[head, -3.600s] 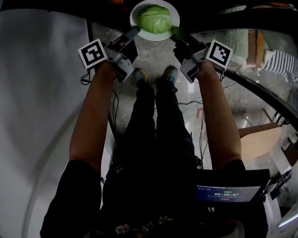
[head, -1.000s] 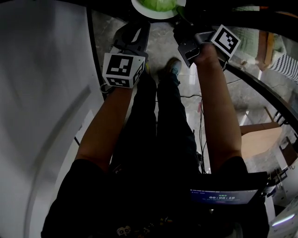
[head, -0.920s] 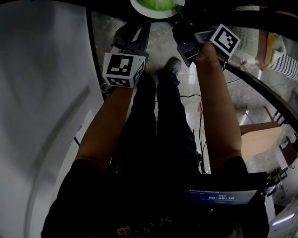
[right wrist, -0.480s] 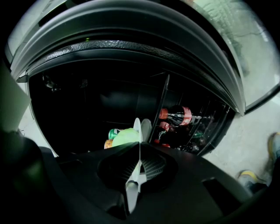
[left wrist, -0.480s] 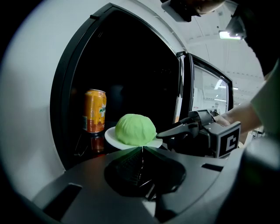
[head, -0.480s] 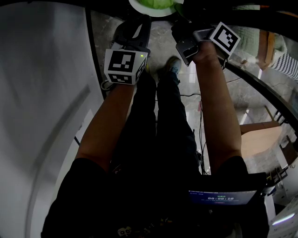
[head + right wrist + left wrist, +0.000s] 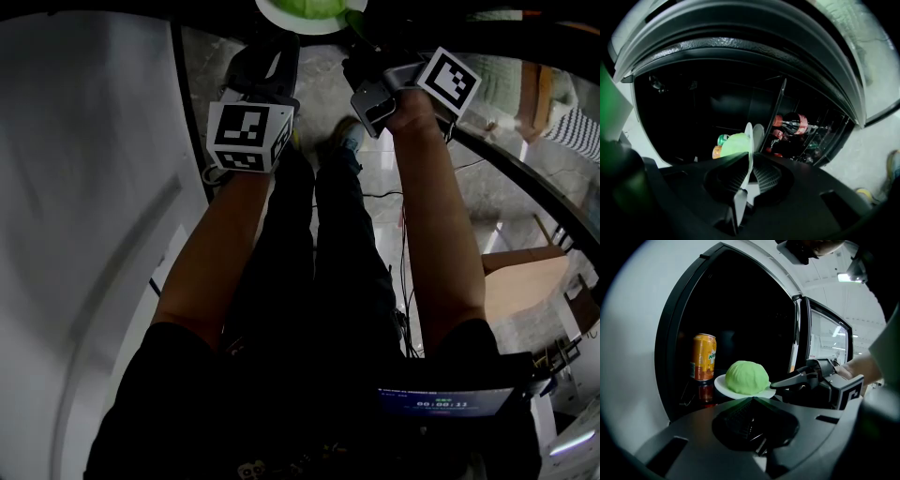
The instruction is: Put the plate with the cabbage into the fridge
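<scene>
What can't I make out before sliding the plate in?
Head view: plate cut off by top edge; fridge interior out of frame.
Left gripper view: shelf beneath plate lost in darkness.
Right gripper view: cans mostly hidden behind cabbage; bottles too small to read.

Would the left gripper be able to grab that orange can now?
Probably not: the left gripper is shut on the plate with the cabbage, so its jaws aren't free for the can.

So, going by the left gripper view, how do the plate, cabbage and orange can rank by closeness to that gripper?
1. Plate, its rim at the left gripper.
2. Cabbage, on the plate, just beyond.
3. Orange can, farthest, standing left inside the fridge.
</scene>
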Available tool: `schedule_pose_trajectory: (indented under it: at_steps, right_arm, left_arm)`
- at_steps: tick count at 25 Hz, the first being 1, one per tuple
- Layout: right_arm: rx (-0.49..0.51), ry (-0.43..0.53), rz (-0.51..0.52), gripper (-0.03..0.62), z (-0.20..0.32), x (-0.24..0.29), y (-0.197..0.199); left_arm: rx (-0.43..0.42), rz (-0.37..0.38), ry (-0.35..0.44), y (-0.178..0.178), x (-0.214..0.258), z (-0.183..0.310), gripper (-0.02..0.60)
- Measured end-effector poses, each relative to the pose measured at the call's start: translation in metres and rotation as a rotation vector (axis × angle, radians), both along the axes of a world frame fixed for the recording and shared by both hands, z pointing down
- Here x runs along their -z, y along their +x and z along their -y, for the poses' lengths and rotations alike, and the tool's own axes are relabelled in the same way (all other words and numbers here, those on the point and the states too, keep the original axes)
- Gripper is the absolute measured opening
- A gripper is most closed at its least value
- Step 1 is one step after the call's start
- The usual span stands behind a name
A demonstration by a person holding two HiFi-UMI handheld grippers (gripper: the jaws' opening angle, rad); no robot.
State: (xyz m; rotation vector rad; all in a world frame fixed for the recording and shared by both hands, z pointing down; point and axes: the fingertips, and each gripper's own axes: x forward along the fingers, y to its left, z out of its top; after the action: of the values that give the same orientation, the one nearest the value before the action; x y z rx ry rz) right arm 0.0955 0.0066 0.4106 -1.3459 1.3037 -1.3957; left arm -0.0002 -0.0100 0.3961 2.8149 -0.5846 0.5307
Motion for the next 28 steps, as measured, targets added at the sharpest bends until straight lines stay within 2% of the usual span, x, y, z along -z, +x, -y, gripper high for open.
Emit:
schedule_pose_trajectory:
  at_steps: [4, 8, 11, 16, 20, 24, 28]
  right_arm:
    - [0.019, 0.011, -0.03, 0.017, 0.001, 0.006, -0.002]
    - [0.052, 0.0, -0.183, 0.018, -0.001, 0.014, -0.007]
    - [0.037, -0.041, -0.387, 0.018, -0.008, 0.021, 0.0]
    - [0.074, -0.106, -0.818, 0.017, -0.018, 0.037, 0.002]
    - [0.107, -0.102, -1.037, 0.017, -0.019, 0.05, -0.006]
    - [0.09, -0.095, -1.152, 0.015, -0.022, 0.057, -0.009]
    - [0.094, -0.09, -1.18, 0.005, -0.02, 0.058, -0.012]
  left_arm:
    - [-0.006, 0.0, 0.0, -0.001, 0.004, 0.007, 0.003]
    - [-0.006, 0.001, -0.004, -0.008, 0.005, 0.015, 0.003]
    - [-0.006, 0.0, -0.004, -0.01, 0.007, 0.019, 0.003]
    - [-0.006, -0.003, -0.002, -0.012, 0.009, 0.021, 0.003]
    - [-0.004, -0.001, 0.002, -0.012, 0.01, 0.022, 0.003]
    - [0.006, -0.006, -0.006, -0.011, 0.012, 0.023, 0.003]
    - [0.014, -0.011, -0.013, -0.009, 0.013, 0.028, 0.003]
